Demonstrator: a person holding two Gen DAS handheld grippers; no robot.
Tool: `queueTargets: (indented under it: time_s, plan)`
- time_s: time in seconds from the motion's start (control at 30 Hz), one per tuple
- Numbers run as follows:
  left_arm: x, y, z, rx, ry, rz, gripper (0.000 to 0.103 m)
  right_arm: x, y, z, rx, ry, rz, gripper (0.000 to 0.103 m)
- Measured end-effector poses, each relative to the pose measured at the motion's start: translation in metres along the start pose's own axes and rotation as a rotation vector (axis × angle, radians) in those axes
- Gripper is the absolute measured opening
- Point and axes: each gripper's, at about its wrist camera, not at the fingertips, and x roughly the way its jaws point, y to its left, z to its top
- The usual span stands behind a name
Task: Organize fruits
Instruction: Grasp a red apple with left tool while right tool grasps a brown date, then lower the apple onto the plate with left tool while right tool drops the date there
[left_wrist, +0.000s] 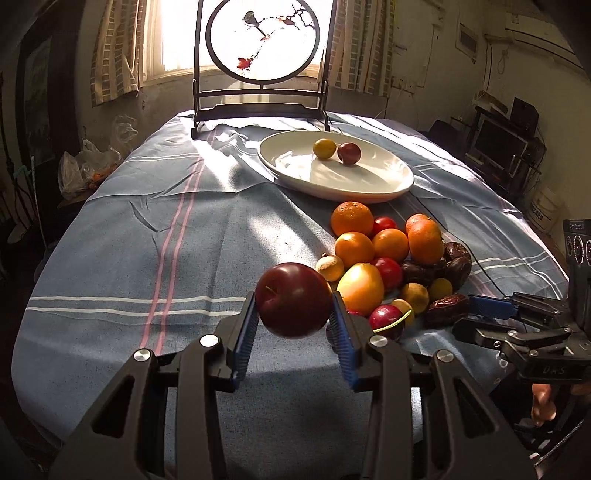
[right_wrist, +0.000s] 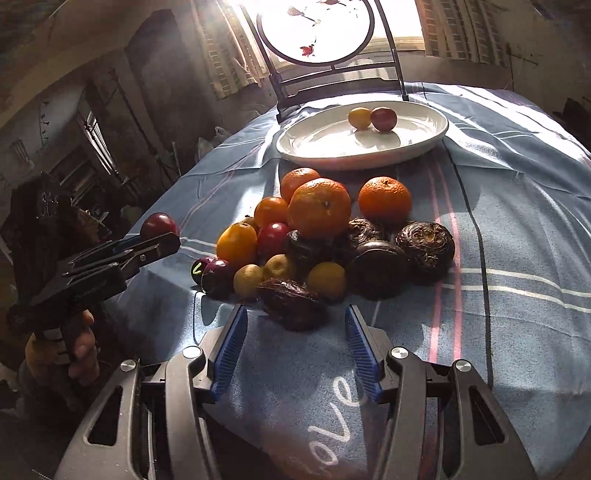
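The left gripper (left_wrist: 294, 314) is clamped on a dark red, glossy round plum (left_wrist: 293, 300), its blue ribbed pads pressing both sides and the fruit lifted clear of the blue striped tablecloth (left_wrist: 155, 236). The landmark is the white oval ceramic plate (left_wrist: 391, 184) standing toward the far end of the table, in front of a dark-framed round screen painted with a bird (left_wrist: 260, 40). On the plate lie a small yellow fruit (left_wrist: 324, 148) and a small dark red fruit (left_wrist: 348, 153), touching each other. On the near side of the plate sits the heap of loose fruit (right_wrist: 317, 240): oranges, red and yellow small fruits, and wrinkled dark brown ones. The held plum hangs just beside that heap, on its near left edge. The right gripper (right_wrist: 295, 325) has its jaws apart, with a wrinkled dark brown date (right_wrist: 291, 301) at the near edge of the heap lying just at their tips, not gripped.
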Motion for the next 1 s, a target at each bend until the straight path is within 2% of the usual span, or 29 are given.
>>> queueTargets:
  time_s: [0.13, 0.3, 0.6, 0.83, 1.0]
  plan:
    - [0.000, -0.002, -0.003, 0.006, 0.004, 0.001, 0.038, 0.010, 0.006, 0.003, 0.006, 0.010, -0.009, 0.041]
    - [0.002, -0.002, -0.004, 0.008, 0.005, 0.012, 0.038, 0.003, 0.006, 0.000, 0.008, -0.014, -0.014, 0.041]
    - [-0.005, -0.006, 0.003, 0.013, -0.019, -0.007, 0.038, -0.040, -0.014, 0.008, 0.045, -0.109, 0.027, 0.041]
    - [0.003, -0.020, 0.042, 0.064, -0.048, -0.021, 0.038, -0.057, -0.046, 0.062, 0.067, -0.202, -0.010, 0.041]
    - [0.042, -0.027, 0.088, 0.051, -0.023, -0.050, 0.038, -0.031, -0.067, 0.114, 0.098, -0.188, -0.027, 0.041]
